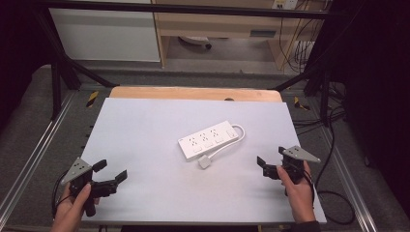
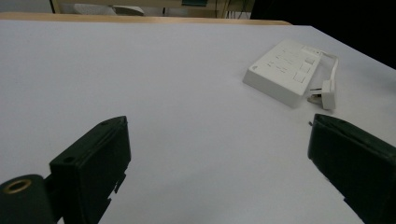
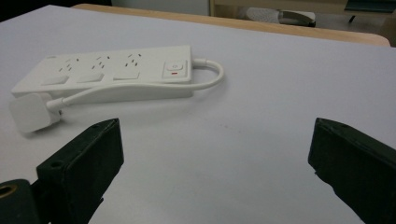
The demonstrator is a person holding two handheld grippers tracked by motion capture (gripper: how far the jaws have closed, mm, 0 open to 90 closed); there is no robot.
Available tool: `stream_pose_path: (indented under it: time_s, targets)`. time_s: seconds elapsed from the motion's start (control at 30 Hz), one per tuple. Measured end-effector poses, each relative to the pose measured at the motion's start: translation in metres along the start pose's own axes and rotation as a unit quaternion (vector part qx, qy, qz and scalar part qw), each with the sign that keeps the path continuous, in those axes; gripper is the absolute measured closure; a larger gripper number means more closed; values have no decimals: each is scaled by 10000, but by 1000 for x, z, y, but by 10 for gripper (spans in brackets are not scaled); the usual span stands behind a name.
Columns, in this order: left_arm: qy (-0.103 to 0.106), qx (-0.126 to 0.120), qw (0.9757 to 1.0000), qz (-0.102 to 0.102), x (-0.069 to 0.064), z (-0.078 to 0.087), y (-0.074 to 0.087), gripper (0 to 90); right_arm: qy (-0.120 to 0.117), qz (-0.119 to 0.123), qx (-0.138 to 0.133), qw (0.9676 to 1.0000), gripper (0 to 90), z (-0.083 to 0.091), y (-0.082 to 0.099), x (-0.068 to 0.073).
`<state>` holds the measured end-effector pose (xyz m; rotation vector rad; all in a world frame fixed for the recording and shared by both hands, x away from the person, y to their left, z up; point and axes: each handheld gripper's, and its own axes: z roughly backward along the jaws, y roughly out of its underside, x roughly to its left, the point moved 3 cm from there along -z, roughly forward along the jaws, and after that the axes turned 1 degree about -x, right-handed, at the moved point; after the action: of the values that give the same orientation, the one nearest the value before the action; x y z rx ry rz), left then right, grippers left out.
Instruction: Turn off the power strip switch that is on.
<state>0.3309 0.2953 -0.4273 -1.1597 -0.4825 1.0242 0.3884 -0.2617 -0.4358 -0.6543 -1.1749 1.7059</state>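
A white sheet (image 1: 159, 159) is laid over the table, whose bare wooden edge (image 1: 193, 93) is exposed along the far side. The table is framed by black metal bars (image 1: 58, 72), and beyond it a grey floor, a pale wooden cabinet (image 1: 217, 24) and loose cables (image 1: 297, 50) at the far right can be made out; the sides of the room are lost in darkness. Near the middle of the sheet a white power strip (image 1: 209, 140) is laid flat and at a slant, with three socket groups and a switch marked in red at its far-right end. Its cord (image 1: 236, 137) is looped out from that end and brought back along the near side to a white plug (image 1: 204, 162), which is rested on the sheet just beside the strip. The left gripper (image 1: 112, 174) is held by a hand at the near-left corner, its jaws spread wide with nothing between them. The right gripper (image 1: 270, 159) is held by the other hand near the right edge, its jaws likewise spread apart and empty. Both are kept well apart from the strip.
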Motion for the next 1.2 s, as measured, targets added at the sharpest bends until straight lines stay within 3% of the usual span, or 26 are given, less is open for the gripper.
stream_pose_path:
  time_s: [0.3, 0.5, 0.9, 1.2]
  targets:
    - [74, 6, 10000, -19, -1, 0, 0, 58, -143, -107, -134, 9998, 40, 2, -6, 7]
    - [100, 10, 9999, -33, -3, 0, 0, 58, -179, 39, -228, 9996, 49, 5, -11, 13]
    - [124, 65, 9999, -89, -3, 0, 1, 58, -287, 210, -117, 9993, 27, 1, -24, 28]
    - [108, 119, 9998, -92, -3, -1, 2, 59, -339, 200, -70, 9992, 31, -4, -40, 28]
